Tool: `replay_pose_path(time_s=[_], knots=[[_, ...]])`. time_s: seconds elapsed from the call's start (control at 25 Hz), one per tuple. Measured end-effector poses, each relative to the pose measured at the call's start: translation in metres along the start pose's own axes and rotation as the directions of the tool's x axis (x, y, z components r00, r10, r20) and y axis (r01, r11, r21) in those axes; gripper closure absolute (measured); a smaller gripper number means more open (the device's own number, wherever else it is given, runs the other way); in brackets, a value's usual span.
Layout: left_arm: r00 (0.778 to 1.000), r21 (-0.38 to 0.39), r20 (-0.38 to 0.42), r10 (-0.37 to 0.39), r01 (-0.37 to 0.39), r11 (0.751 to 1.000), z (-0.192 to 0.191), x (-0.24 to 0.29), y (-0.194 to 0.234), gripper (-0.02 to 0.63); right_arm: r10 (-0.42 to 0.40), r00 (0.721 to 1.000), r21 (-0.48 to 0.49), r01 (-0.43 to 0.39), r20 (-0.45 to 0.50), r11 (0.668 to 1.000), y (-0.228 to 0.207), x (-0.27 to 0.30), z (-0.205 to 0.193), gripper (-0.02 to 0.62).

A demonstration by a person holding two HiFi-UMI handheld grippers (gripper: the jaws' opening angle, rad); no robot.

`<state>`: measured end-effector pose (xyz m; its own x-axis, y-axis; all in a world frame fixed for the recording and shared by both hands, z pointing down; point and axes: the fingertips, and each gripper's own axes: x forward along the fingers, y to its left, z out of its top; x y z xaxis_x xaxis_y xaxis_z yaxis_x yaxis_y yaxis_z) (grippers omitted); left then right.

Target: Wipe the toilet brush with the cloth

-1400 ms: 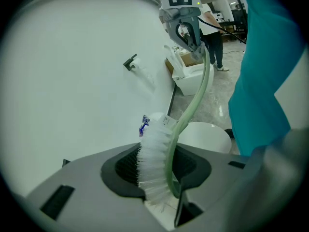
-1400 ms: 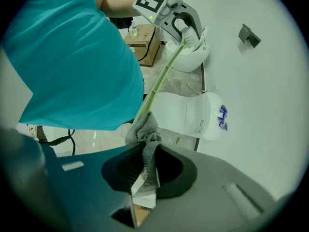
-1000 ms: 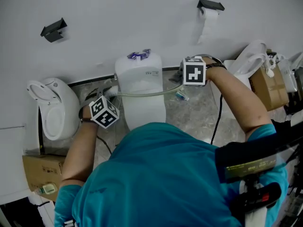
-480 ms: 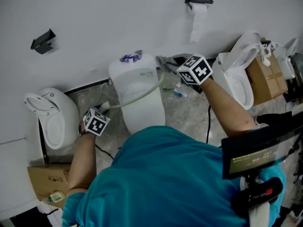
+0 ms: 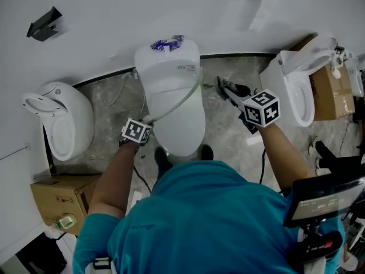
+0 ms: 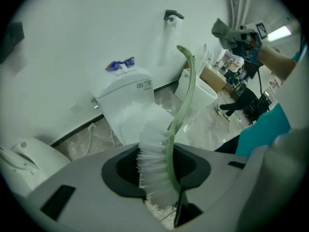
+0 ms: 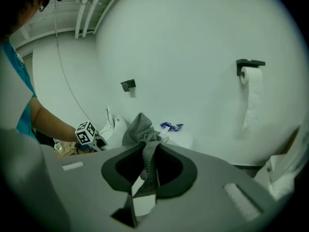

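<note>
Left gripper point(image 6: 159, 178): jaws were closed on the toilet brush point(image 6: 187, 93), clamped at the lower end where the white bristles point(image 6: 152, 161) met the pale green handle. The bristle head sat between the jaws and the curved handle rose away from them. In the head view the handle arced from this gripper across the lid of the middle toilet point(image 5: 171, 104), ending near the right side of the cistern.

Right gripper point(image 7: 142, 187): jaws were closed on the grey cloth point(image 7: 139, 129). A narrow fold was pinched between them and the rest bunched loosely above the jaws. In the head view this gripper was over the grey marbled floor point(image 5: 228, 136), to the right of the middle toilet.

Cloth and brush: apart, no contact observed. The handle tip and the cloth were near one another, on the right of the cistern.

Surroundings: a small blue item point(image 5: 166, 43) lay on top of the cistern. A second toilet point(image 5: 296, 93) stood to the right with its seat raised, and another point(image 5: 54, 124) to the left. A cardboard box point(image 5: 54, 196) sat on the floor at the lower left. A toilet roll point(image 7: 253, 93) hung from a dark wall holder
</note>
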<state>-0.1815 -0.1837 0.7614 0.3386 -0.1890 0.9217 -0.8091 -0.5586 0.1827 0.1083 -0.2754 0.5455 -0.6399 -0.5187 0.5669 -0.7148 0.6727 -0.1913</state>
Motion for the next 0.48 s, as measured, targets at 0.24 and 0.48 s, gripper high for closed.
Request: replay_pose_path(time_s=[0.24,0.48], knots=[[0.996,-0.217,-0.078,-0.041,0.023,0.976,-0.031,0.106,0.009,0.453,-0.015,0.997,0.09,0.022,-0.074,0.996,-0.02,0.004,-0.071,0.541],[0.987,-0.316,-0.161,-0.007,-0.045,0.948,-0.053,0.189,0.013,0.453,-0.022,0.988,0.135,0.043,-0.154,0.99,-0.039,-0.001,-0.135,0.54]])
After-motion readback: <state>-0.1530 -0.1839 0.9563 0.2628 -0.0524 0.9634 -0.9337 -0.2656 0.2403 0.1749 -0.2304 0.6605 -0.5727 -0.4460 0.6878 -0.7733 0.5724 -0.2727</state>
